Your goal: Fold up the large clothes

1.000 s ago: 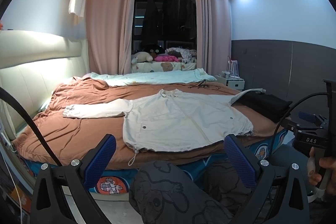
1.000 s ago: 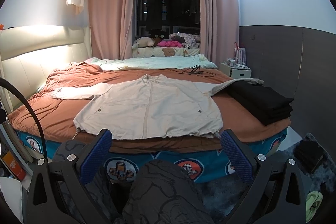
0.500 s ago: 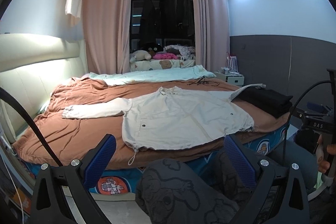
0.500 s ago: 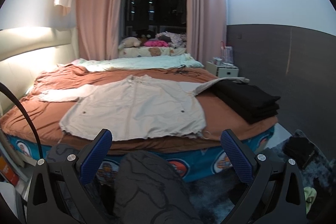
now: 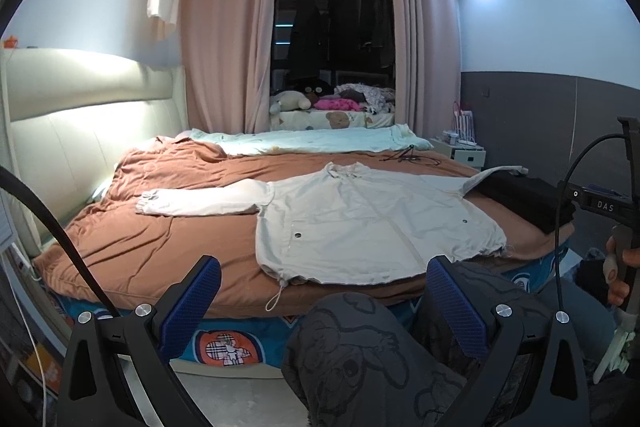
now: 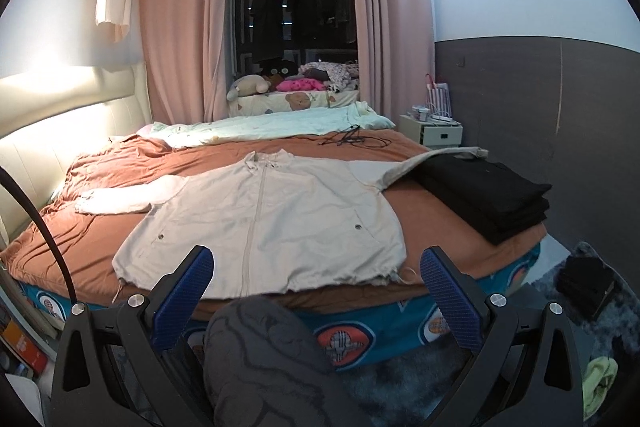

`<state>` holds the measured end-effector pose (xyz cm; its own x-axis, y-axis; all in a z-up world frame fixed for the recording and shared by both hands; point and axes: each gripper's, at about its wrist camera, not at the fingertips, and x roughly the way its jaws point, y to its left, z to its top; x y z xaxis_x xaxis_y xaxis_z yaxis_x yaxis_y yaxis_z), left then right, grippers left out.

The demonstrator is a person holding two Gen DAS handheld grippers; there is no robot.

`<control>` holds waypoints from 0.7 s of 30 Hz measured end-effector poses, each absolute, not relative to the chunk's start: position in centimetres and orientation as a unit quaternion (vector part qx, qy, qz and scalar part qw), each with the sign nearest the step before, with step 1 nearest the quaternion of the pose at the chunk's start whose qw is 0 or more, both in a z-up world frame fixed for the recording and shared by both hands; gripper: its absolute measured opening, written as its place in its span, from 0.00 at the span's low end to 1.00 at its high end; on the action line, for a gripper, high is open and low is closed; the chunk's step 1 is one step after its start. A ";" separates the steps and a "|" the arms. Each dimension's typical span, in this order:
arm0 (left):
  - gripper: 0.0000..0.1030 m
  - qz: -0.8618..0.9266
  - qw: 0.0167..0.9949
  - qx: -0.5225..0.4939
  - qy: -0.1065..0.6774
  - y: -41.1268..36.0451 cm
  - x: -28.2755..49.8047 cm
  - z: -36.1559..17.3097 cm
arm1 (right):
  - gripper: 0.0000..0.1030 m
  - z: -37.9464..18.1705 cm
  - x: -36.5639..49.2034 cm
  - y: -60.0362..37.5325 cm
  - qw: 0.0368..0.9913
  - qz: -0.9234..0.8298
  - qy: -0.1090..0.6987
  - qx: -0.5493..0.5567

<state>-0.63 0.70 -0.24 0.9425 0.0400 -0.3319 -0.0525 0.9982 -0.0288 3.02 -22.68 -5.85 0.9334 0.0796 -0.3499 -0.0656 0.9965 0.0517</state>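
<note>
A cream zip jacket point(image 5: 372, 223) point(image 6: 272, 215) lies flat, front up, on the brown bedspread point(image 5: 160, 247) point(image 6: 80, 259), with its hem at the near bed edge. One sleeve stretches left; the other runs right onto a stack of black clothes point(image 6: 488, 195). My left gripper point(image 5: 324, 291) is open, short of the bed, below the jacket's hem, holding nothing. Open as well, my right gripper point(image 6: 318, 279) hangs in front of the hem with empty fingers. A person's knee in dark patterned trousers point(image 5: 360, 359) point(image 6: 264, 359) sits between each pair of fingers.
The black stack point(image 5: 524, 199) takes up the bed's right corner. A pale green quilt point(image 6: 272, 127) and loose cables point(image 6: 352, 139) lie further back. A white nightstand point(image 6: 436, 133) stands at the right wall. A hand point(image 5: 618, 279) grips the other handle at right. Dark items point(image 6: 584, 287) rest on the rug.
Both views have shifted slightly and drawn a little closer to the bed. The jacket has not moved, and both grippers stay open.
</note>
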 end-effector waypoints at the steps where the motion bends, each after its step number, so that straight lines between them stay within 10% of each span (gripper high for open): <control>1: 1.00 0.030 0.985 -0.025 0.170 0.9 -0.4 -0.4 | 1.00 -6.0 3.7 -22.8 0.983 0.041 0.177 0.021; 21: 1.00 0.117 0.963 -0.092 0.224 7.5 10.2 -0.6 | 1.00 -8.1 20.2 -19.3 0.968 0.148 0.202 0.015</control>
